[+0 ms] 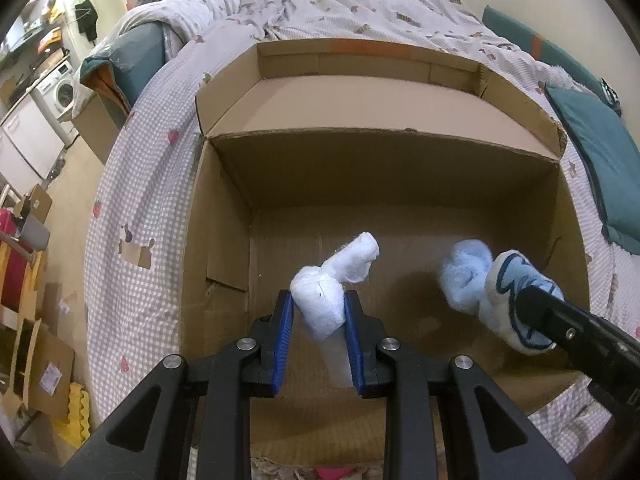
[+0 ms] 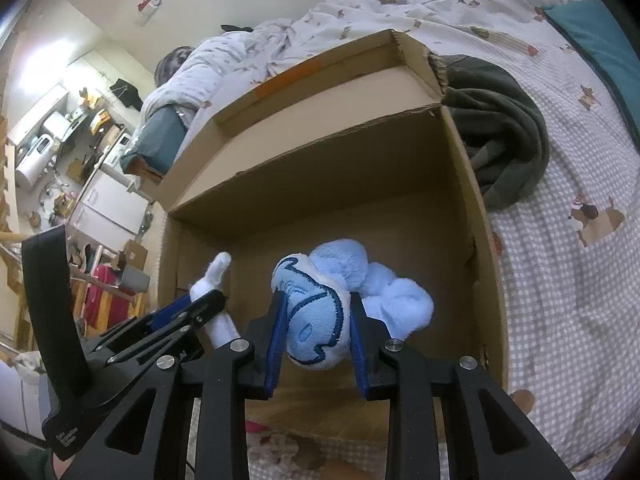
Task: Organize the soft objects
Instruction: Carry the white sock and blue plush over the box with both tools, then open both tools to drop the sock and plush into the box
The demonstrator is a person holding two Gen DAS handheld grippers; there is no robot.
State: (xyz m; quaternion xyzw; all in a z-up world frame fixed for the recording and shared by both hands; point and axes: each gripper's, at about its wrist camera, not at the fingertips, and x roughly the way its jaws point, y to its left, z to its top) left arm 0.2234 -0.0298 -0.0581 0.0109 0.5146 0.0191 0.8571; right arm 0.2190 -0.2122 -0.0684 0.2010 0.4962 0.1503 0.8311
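My left claw (image 1: 319,312) hides the white toy's (image 1: 320,300) lower part, and the box's (image 1: 224,216) near wall is cut off below.

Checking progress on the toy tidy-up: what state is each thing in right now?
Cardboard box: flaps open, floor bare.
White soft toy: gripped, over the box.
Blue soft toy: gripped, over the box.
Left gripper: shut on the white soft toy.
Right gripper: shut on the blue soft toy.
Dark blanket: crumpled beside the box.
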